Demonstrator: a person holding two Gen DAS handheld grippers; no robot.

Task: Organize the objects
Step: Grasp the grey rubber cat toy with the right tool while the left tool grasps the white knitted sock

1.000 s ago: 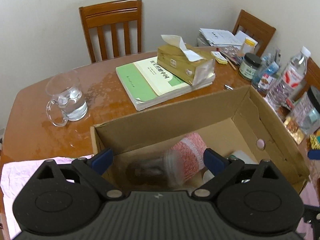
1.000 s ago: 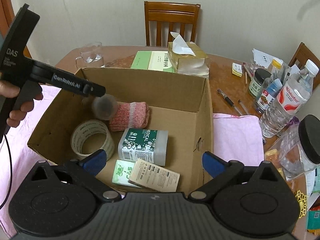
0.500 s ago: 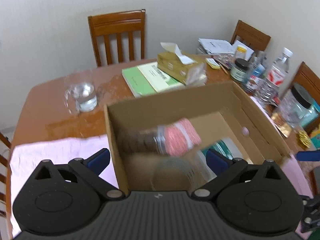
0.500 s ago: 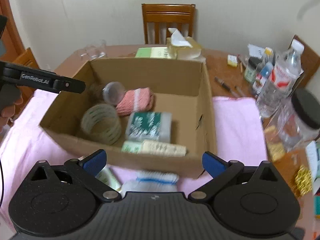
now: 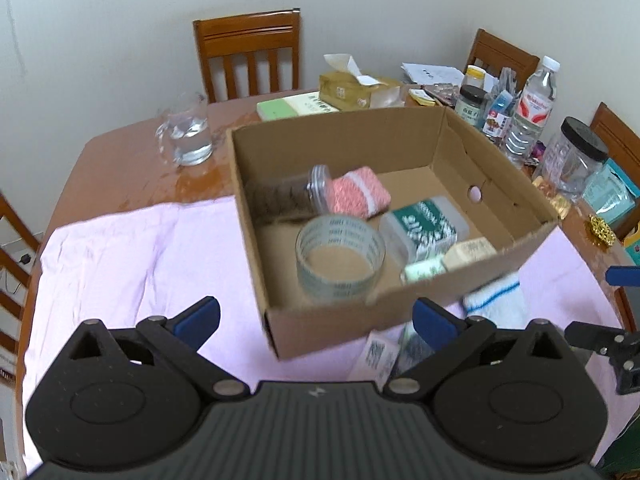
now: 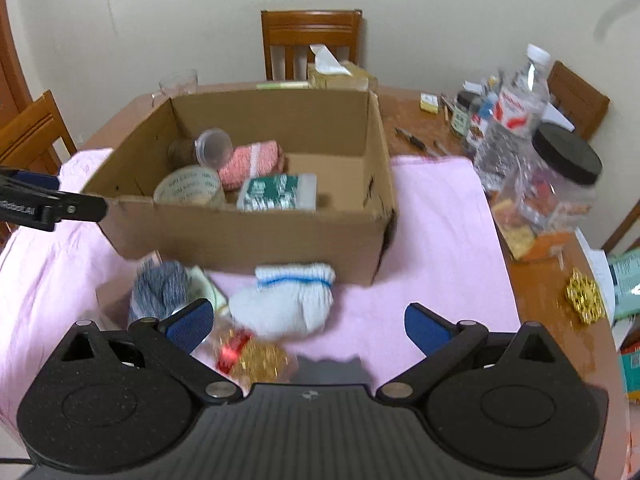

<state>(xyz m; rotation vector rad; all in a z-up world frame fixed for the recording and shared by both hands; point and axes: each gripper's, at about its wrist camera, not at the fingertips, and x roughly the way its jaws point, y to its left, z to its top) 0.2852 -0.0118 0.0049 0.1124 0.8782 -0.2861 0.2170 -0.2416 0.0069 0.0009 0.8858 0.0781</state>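
Sitting on the pink cloth [image 5: 120, 248] toward the tabletop's far edge, the brown cardboard box [image 5: 400, 152] held a tape roll [image 5: 340, 258], pink cloth roll [image 5: 360, 198] and clear jar [image 5: 292, 194]; both the left gripper [image 5: 316, 318] and right gripper [image 6: 306, 322] were spread wide, empty.

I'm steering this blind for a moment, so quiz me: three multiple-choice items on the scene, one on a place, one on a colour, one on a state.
1. Where is the tape roll?
A. inside the cardboard box
B. on the pink cloth
C. beside the tissue box

2. What colour stripe runs across the white sock bundle?
A. red
B. blue
C. green

3. How does the right gripper stand?
A. shut on a sock
B. shut on the box
C. open, holding nothing

Key:
1 A, it lies on the box floor beside the green packet.
2 B, a blue band crosses it.
3 C, its fingers are spread with nothing between them.
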